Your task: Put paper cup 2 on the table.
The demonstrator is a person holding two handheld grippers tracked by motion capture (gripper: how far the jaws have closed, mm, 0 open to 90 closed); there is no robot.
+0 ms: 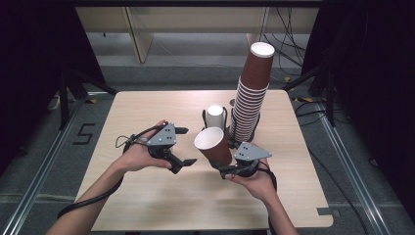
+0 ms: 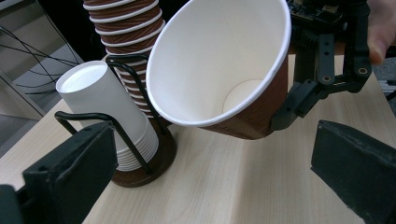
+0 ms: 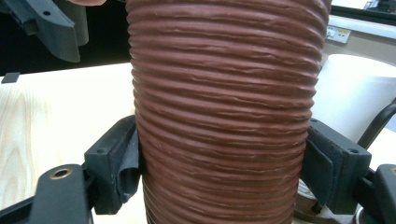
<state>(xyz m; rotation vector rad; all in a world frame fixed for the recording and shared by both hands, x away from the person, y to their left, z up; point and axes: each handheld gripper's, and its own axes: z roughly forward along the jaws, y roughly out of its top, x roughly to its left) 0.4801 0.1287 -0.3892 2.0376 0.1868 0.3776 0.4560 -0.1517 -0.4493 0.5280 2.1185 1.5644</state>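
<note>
While I held the brown ribbed cup (image 1: 215,146) in my right gripper (image 1: 234,169), its jaws were closed on the cup's lower wall from both sides, and in the right gripper view the pads pressed against the ridges of the cup (image 3: 224,112). The cup was lifted above the table (image 1: 147,196) and tilted, so its white mouth faced my left gripper (image 1: 183,147). That one was wide open and carried nothing; in the left gripper view the cup (image 2: 219,70) hung between its two jaws but farther off, not touched by them.

Behind the cup stood the wire cup holder (image 2: 140,154) with a short stack of white cups (image 1: 215,116) turned upside down, and just beside it the tall stack of brown cups (image 1: 250,98), which leaned a little.

I judged that the step in hand was to pass or steady the single cup. To do it well, I had to keep the right grip gentle, because thin paper gets crushed easily, and bring the left jaws to the rim slowly. I also had to stay well away from the tall stack, since one small touch could make it fall
</note>
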